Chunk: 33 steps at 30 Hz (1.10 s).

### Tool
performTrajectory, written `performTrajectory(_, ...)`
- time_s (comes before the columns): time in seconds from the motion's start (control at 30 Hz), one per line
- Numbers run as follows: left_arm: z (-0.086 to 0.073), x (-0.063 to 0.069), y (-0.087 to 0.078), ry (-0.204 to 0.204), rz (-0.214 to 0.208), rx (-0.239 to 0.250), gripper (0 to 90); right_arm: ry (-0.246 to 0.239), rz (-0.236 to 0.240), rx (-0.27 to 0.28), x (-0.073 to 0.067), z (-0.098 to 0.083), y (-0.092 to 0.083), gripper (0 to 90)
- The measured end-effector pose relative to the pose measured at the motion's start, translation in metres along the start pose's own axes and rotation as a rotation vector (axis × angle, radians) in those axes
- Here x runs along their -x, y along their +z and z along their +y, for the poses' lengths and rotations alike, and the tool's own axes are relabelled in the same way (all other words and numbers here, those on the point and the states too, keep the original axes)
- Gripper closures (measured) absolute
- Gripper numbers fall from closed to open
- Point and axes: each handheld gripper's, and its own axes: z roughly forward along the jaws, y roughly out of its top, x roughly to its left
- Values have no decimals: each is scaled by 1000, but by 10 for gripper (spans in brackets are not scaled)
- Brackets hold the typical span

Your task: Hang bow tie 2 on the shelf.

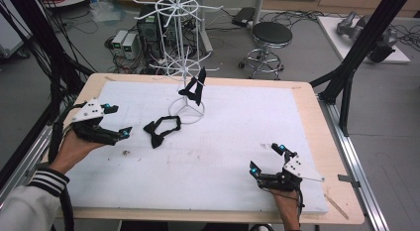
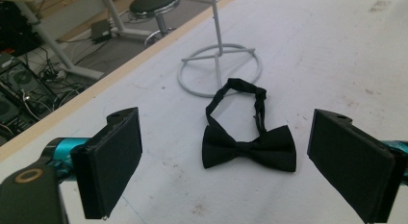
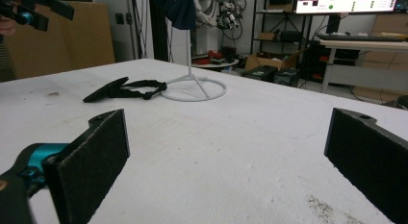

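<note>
On the desk (image 1: 307,117) just before the white rack's ring base (image 1: 187,112), a black bow tie (image 1: 162,130) lies flat, left tool (image 1: 115,123) spread wide and aimed at it, presumably to pick it up; right tool (image 1: 267,159) spread, idle, well apart.

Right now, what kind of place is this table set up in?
Likely a robotics lab or workshop: computer towers and loose cables on the floor, a monitor over desks, and the left gripper held above a padded table.
</note>
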Motion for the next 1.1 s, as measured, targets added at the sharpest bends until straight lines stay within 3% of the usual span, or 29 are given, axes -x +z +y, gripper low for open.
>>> performTrajectory(0.27,8,-5,17,74,-81,-63,133,1,0,7,1,0,-2,10)
performTrajectory(0.4,11,-7,22,82,-105,-75,134,-4,1,10,2,-1,-2,10)
performTrajectory(0.77,20,-13,39,159,-168,-139,133,9,6,25,1,-1,-2,10)
performTrajectory(0.9,22,-11,49,219,-190,-167,134,10,-3,27,2,-2,-2,10)
performTrajectory(1.1,25,-9,62,272,-232,-225,138,16,-5,36,2,-3,-3,9)
